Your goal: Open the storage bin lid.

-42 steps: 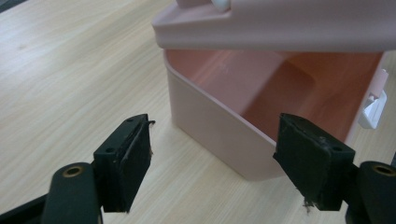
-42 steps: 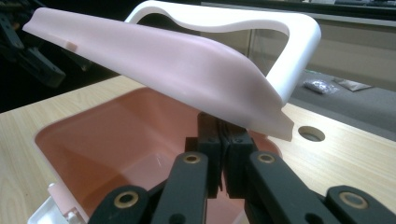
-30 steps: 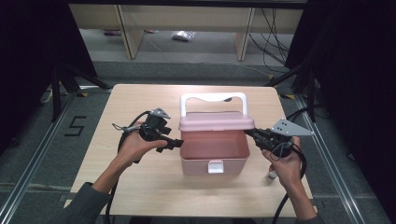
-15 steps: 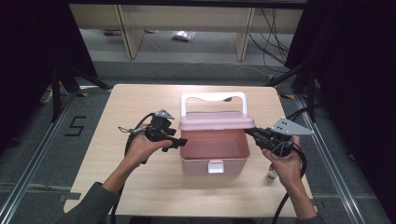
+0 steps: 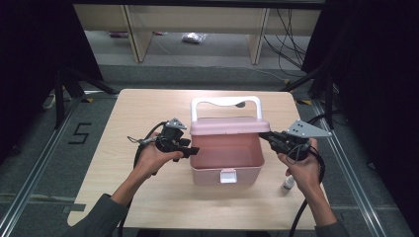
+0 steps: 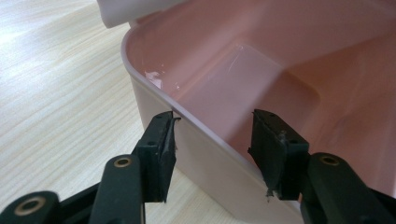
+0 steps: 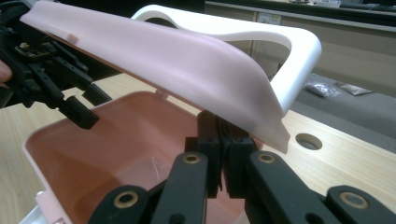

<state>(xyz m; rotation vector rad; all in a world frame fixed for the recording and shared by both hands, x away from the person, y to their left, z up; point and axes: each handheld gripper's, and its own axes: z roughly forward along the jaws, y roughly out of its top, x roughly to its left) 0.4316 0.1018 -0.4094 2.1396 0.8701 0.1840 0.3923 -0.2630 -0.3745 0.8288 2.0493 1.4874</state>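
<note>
While the pink box (image 5: 227,153) sits open at the centre of the high view, on the wooden table (image 5: 123,113), its lid (image 5: 230,126) is tipped up toward the back with the white handle (image 5: 225,102) rising behind it. At centre left of that view the left gripper (image 5: 190,150) reaches the box's left wall; in the left gripper view its jaws straddle the rim (image 6: 205,130), one outside and one inside, and they have just been closing, though a gap shows between the pads and the wall. At centre right the right gripper (image 5: 267,137) meets the right end of the lid; in the right gripper view its jaws are pressed together, tips just under the lid's edge (image 7: 261,116), and I cannot tell whether they pinch it. Near the lower right, a small white bottle (image 5: 288,184) stands beside the person's right hand (image 5: 301,165).
</note>
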